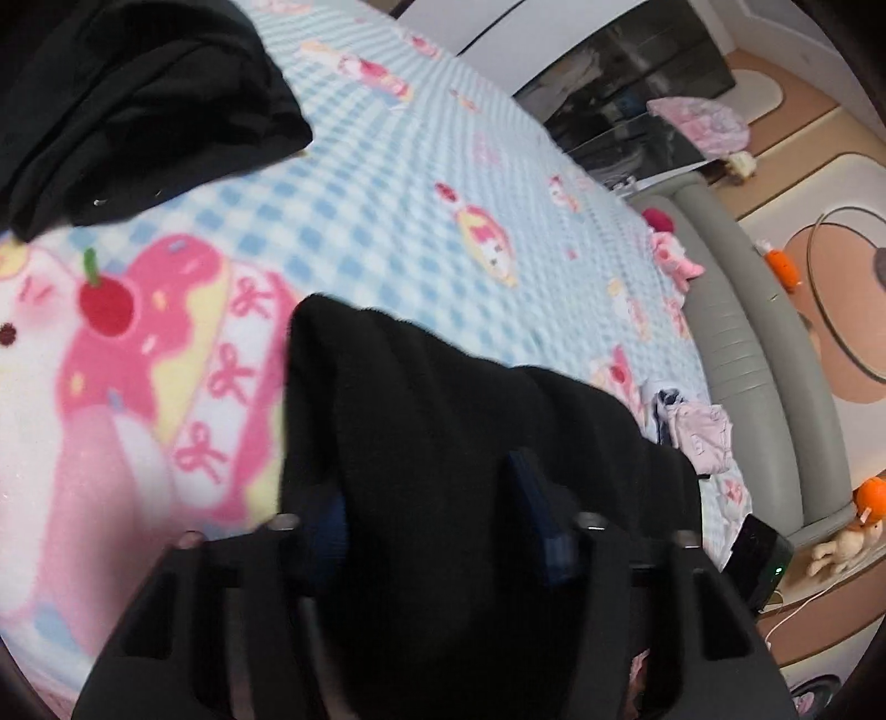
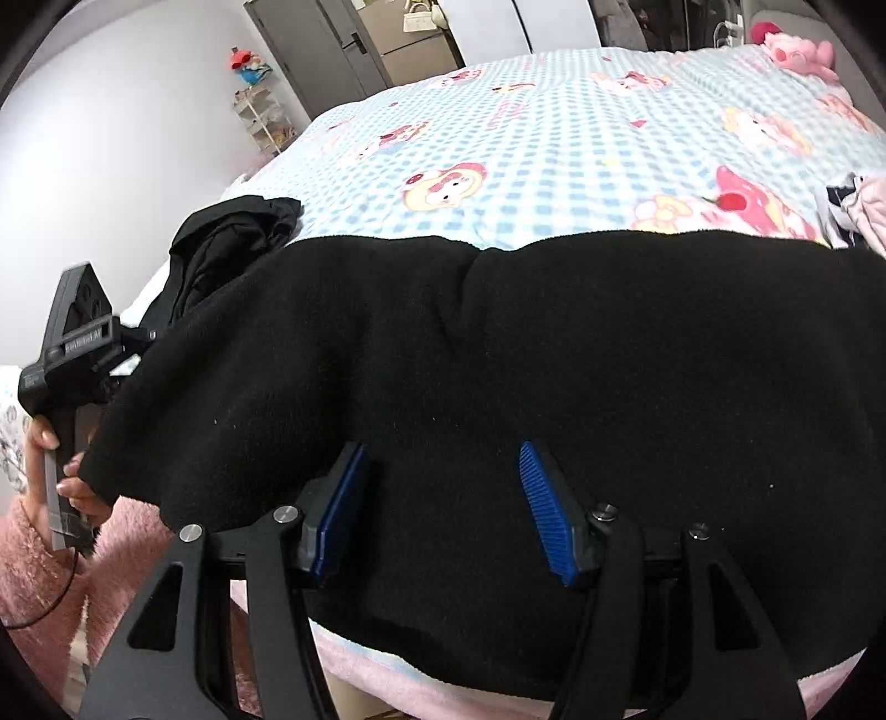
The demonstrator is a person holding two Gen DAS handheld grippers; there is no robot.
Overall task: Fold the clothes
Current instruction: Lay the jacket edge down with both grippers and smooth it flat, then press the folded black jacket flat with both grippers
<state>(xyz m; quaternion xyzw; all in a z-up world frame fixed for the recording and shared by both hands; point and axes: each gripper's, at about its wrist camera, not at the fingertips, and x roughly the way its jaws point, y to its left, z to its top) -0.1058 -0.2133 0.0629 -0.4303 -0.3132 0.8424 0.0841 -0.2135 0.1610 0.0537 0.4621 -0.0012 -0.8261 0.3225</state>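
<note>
A black fleece garment (image 2: 554,360) lies spread across the near edge of the bed. My right gripper (image 2: 442,448) hovers open over it, blue pads apart, with the fleece flat beneath them and not pinched. In the left wrist view a thick fold of the same fleece (image 1: 421,421) stands up between the fingers of my left gripper (image 1: 426,498) and fills the gap, so that gripper is shut on it; its left pad is mostly hidden by cloth. The left gripper's housing (image 2: 77,332) shows at the garment's left corner, held by a hand in a pink fuzzy sleeve (image 2: 50,565).
A second crumpled black garment (image 1: 138,99) (image 2: 232,243) lies further along the blue checked cartoon bedspread (image 1: 387,194) (image 2: 554,138). A small pile of pale pink and navy clothes (image 1: 698,432) (image 2: 853,205) sits by the grey padded bed frame (image 1: 736,332). A pink plush toy (image 2: 797,50) rests at the far corner.
</note>
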